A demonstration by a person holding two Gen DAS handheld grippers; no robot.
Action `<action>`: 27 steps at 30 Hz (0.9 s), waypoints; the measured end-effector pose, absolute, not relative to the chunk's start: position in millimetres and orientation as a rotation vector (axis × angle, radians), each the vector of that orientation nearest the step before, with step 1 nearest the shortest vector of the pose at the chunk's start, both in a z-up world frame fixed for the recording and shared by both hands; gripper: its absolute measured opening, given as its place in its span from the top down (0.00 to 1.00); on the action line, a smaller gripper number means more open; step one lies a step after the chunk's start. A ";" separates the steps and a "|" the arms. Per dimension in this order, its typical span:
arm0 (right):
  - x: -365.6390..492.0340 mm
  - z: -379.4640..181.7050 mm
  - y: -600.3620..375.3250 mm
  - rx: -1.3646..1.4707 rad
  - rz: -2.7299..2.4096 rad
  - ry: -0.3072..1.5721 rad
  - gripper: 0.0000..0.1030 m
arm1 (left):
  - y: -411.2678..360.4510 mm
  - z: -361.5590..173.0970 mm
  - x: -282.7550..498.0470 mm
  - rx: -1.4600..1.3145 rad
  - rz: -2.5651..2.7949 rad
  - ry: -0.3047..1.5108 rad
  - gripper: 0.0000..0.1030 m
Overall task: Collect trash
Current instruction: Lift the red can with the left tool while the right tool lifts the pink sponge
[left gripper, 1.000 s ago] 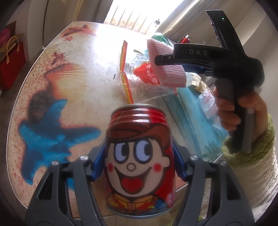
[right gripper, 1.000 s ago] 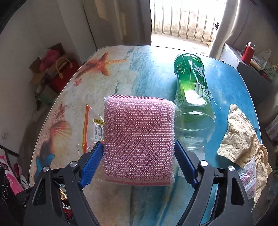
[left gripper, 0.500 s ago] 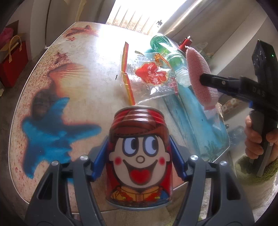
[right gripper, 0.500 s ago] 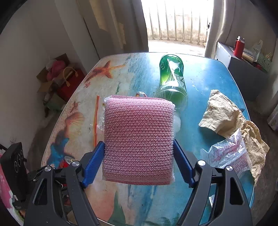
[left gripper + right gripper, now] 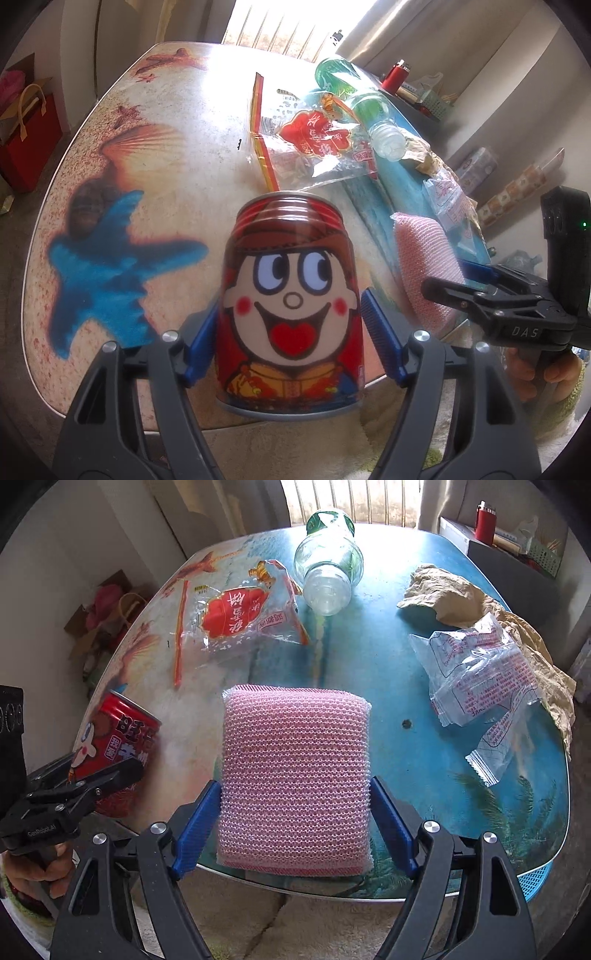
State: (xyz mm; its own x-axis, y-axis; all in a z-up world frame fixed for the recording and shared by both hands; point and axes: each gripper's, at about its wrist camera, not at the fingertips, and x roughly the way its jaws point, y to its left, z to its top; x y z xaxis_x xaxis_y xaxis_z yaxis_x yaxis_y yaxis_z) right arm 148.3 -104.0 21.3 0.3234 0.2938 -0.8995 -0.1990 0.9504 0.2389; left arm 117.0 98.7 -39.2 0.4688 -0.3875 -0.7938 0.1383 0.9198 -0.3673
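Observation:
My left gripper (image 5: 291, 339) is shut on a red drink can (image 5: 291, 306) with a cartoon face, held upright at the table's near edge. The can also shows in the right wrist view (image 5: 114, 753). My right gripper (image 5: 295, 819) is shut on a pink mesh sponge (image 5: 295, 775), held over the near edge; the sponge also shows in the left wrist view (image 5: 424, 258). On the table lie a clear snack bag with a red label (image 5: 236, 616), a green plastic bottle (image 5: 328, 561) on its side, crumpled brown paper (image 5: 454, 594) and a clear printed wrapper (image 5: 480, 672).
The table (image 5: 369, 672) has a beach print and a rounded near edge (image 5: 369, 893). A red gift bag (image 5: 26, 133) stands on the floor to the left. A shelf with a red flask (image 5: 484, 520) stands at the back right.
My right gripper with the sponge has pulled back and down toward the table's near edge, beside my left gripper. The left gripper and can have barely moved.

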 end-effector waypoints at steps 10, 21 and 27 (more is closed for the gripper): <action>154.3 14.8 -102.2 0.108 0.318 1.210 0.19 | 96.2 -38.4 115.9 -0.224 -0.293 1.020 0.40; 146.7 13.2 -99.5 0.095 0.315 1.215 0.20 | 85.4 -38.7 118.1 -0.181 -0.310 1.030 0.40; 144.0 15.4 -95.8 0.104 0.320 1.200 0.22 | 82.4 -38.6 118.1 -0.173 -0.300 1.028 0.40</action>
State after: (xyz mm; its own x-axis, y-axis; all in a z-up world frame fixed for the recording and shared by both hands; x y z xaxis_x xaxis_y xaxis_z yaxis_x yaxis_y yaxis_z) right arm 144.0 -95.8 15.4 0.3232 0.2984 -0.8981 -0.1884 0.9503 0.2479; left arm 118.1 82.4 -38.6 0.4806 -0.3247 -0.8146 0.1636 0.9458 -0.2805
